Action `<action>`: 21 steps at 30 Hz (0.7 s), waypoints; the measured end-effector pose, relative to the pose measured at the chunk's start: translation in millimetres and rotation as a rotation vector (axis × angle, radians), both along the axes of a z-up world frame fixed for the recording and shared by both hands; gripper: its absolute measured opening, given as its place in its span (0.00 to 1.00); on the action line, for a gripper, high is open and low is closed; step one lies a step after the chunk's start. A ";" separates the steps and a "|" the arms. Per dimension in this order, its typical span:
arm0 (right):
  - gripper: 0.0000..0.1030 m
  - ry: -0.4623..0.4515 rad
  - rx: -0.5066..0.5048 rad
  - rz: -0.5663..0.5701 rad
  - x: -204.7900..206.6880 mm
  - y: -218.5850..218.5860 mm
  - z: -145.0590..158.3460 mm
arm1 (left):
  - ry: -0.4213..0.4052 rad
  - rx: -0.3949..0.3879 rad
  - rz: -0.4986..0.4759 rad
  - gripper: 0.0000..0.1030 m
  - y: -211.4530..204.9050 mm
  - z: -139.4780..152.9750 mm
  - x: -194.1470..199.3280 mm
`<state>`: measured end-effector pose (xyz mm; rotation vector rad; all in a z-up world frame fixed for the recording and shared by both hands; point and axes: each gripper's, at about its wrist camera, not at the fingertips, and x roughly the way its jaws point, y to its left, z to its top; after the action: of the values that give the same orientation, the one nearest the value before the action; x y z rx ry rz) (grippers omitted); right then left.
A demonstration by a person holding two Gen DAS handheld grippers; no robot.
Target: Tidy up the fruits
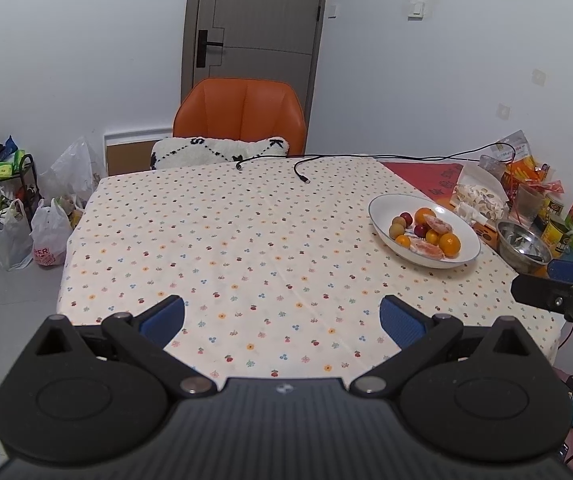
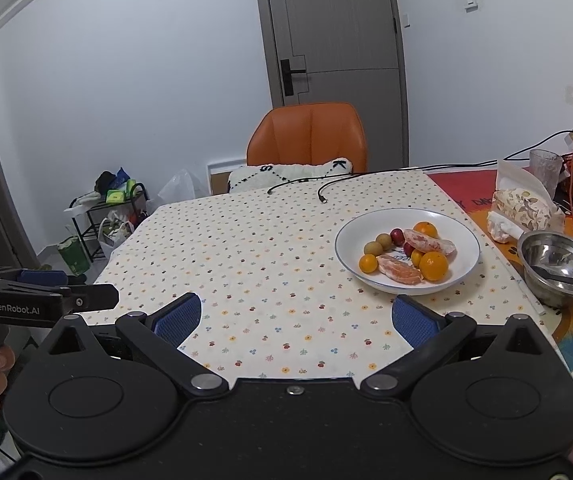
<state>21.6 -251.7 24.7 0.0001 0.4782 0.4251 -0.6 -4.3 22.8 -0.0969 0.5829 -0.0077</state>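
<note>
Both hand-held grippers, left [image 1: 282,318] and right [image 2: 296,318], were held wide apart and empty above the near edge of the worktop [image 1: 222,240]. Oranges, peeled segments and small round fruits [image 2: 410,254] were gathered in a white plate [image 2: 462,240] at the right, beside a steel bowl [image 2: 560,266].

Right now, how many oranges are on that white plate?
4 whole oranges on the white plate: far side, near left, near right, and a small middle one, partly covered; others may be hidden.
</note>
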 end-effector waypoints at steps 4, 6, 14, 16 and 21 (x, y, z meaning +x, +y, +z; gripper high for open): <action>1.00 0.000 -0.001 -0.002 0.3 0.2 -0.4 | 0.004 0.000 0.000 1.00 -0.2 -1.4 0.0; 1.00 0.000 0.000 -0.002 0.1 -0.1 -0.4 | 0.005 0.000 0.003 1.00 0.0 -1.7 0.0; 1.00 0.000 0.003 -0.006 0.0 -1.5 -0.7 | 0.001 -0.005 0.003 1.00 0.0 -1.3 -0.7; 1.00 0.000 0.002 -0.006 0.3 -1.4 -0.6 | 0.001 -0.008 0.004 1.00 0.1 -1.0 -1.0; 1.00 0.005 0.010 -0.007 1.3 -1.6 -1.5 | -0.008 -0.017 0.004 1.00 1.0 1.1 -1.1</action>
<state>22.9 -253.3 23.2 0.0125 0.4814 0.4202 -1.8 -3.3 23.9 -0.1144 0.5751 -0.0093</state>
